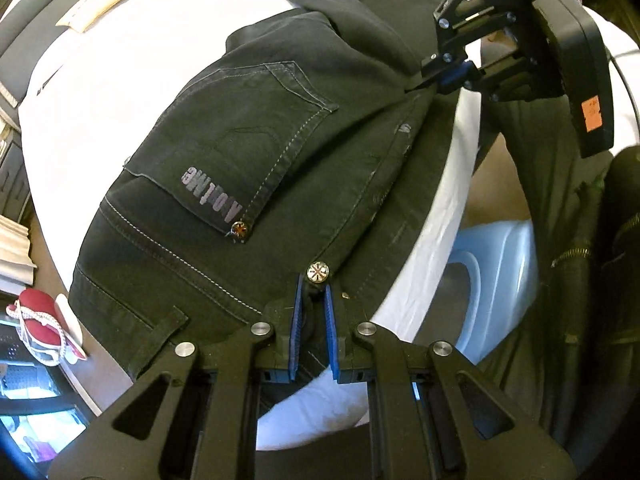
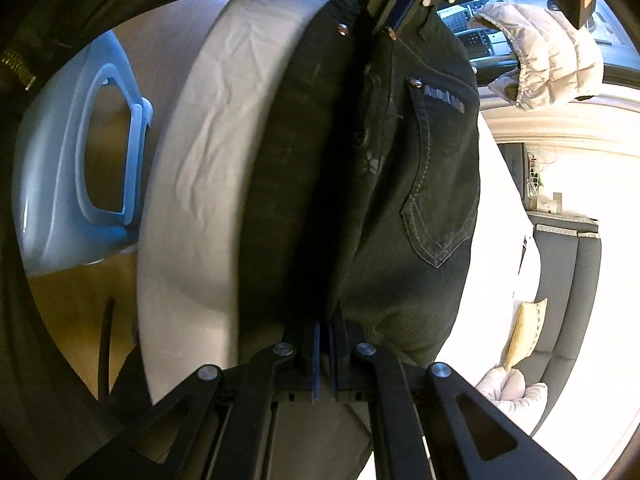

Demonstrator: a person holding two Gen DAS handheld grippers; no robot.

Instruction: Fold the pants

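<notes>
Black pants (image 1: 256,168) lie on the white bed (image 1: 100,92) by its edge, seemingly doubled leg over leg. Left tool (image 1: 312,300) pinches the waistband shut; right tool (image 1: 434,82) grips the seam farther along. Crosswise folds likely remain.

White bed (image 1: 100,92) with a wrinkled sheet. Pale blue plastic basket (image 2: 60,184) on the wood floor (image 2: 68,304), just beside the bed's edge. Cream cushion (image 1: 96,4) against the grey headboard (image 2: 576,280). Light puffer jacket (image 2: 552,68) hangs beyond the bed. Red-and-white shoe (image 1: 40,320) by the bed corner. A dark zipped garment (image 1: 580,280) close at the side.
</notes>
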